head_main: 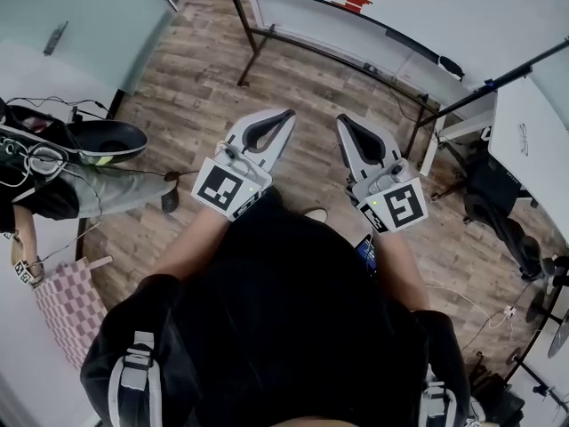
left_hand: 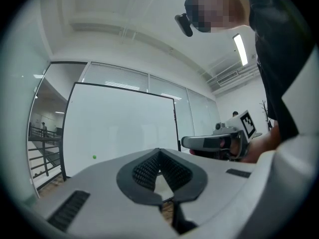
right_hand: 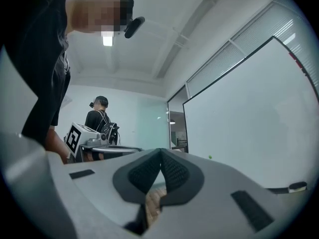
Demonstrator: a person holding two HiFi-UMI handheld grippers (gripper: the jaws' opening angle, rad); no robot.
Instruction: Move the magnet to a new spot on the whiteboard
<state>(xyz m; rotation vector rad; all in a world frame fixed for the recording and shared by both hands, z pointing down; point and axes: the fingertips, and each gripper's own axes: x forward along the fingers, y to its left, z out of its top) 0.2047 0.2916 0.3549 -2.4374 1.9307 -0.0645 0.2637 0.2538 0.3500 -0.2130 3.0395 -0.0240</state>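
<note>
Seen from above, a person in dark clothing stands on a wooden floor [head_main: 293,87] and holds a gripper in each hand at waist height, both pointing level toward a whiteboard [head_main: 418,7] on a dark metal stand.

The left gripper [head_main: 288,113] has its two fingers pressed together at the tips, with nothing between them; its own view shows the ribbed black pads [left_hand: 147,171] meeting in a point. The right gripper [head_main: 341,120] is closed the same way and holds nothing. The two grippers sit side by side, near each other but not touching.

The magnet [left_hand: 93,157] shows as a small green dot low on the whiteboard's white surface, toward the lower left in the left gripper view. In the right gripper view the magnet [right_hand: 210,157] lies just above the right gripper's jaw tips. It is well apart from both grippers.

An eraser [head_main: 451,65] rests on the whiteboard's ledge. A red mark [head_main: 352,1] sits near the board's top edge. A second person [right_hand: 99,118] stands in the background.
</note>
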